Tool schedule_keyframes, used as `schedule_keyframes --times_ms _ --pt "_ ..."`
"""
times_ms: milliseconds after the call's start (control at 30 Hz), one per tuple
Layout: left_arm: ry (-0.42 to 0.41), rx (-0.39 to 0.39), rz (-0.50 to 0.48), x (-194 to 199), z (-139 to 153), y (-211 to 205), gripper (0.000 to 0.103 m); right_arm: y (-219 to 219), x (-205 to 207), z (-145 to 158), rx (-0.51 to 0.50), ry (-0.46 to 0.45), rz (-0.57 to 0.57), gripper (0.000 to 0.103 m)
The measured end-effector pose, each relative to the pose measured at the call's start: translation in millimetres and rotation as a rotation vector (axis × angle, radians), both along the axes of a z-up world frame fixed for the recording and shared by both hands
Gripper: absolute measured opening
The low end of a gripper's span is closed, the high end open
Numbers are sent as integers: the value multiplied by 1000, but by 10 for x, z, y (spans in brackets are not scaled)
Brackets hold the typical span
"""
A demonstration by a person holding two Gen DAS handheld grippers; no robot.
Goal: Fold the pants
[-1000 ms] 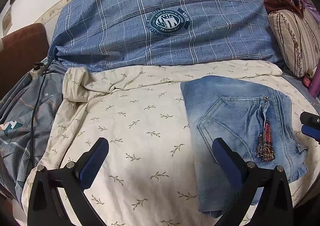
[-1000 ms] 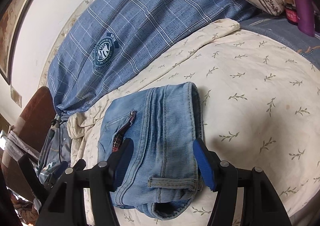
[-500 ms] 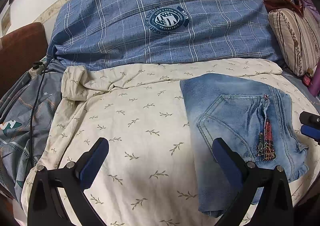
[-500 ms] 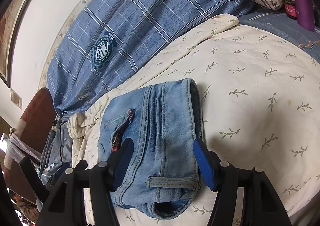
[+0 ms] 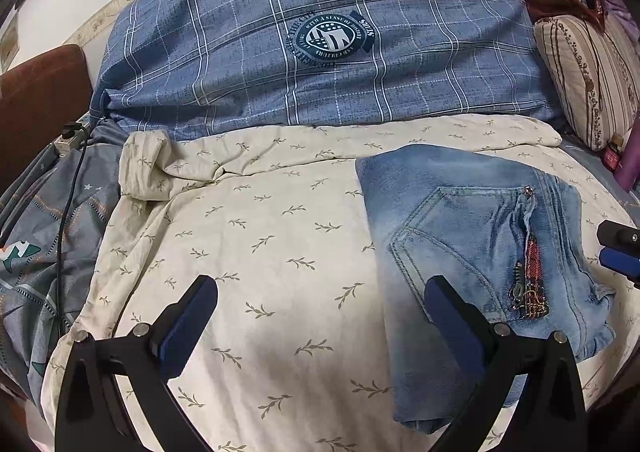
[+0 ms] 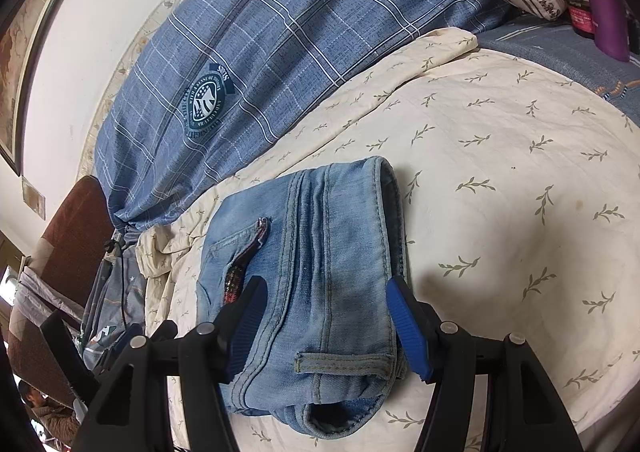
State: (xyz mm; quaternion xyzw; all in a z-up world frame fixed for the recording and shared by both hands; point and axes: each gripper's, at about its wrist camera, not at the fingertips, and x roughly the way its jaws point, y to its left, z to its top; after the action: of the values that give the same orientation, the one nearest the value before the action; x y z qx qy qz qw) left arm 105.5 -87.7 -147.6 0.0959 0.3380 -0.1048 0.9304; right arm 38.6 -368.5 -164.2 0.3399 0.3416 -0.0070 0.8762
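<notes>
The pants (image 5: 472,236) are faded light-blue denim, paler at the folded edge, with a red-and-dark woven strip (image 5: 530,276) along the pocket. The sheet (image 5: 260,236) under them is cream, printed with small olive-grey leaf sprigs. The quilt (image 5: 320,51) behind is blue with a white plaid grid and a dark teal round badge (image 5: 332,37). The pillow (image 5: 588,75) is beige with brown stripes and flower trails. The left claw (image 5: 320,328) and right claw (image 6: 324,324) are black with blue pads.

Plaid quilt (image 5: 320,63) behind leaf-print sheet (image 5: 260,232).
</notes>
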Motion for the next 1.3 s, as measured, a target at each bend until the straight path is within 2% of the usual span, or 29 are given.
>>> schedule_keyframes --times_ms 1300 --pt "9 11 -35 -37 -4 -86 103 26 4 -45 11 20 23 66"
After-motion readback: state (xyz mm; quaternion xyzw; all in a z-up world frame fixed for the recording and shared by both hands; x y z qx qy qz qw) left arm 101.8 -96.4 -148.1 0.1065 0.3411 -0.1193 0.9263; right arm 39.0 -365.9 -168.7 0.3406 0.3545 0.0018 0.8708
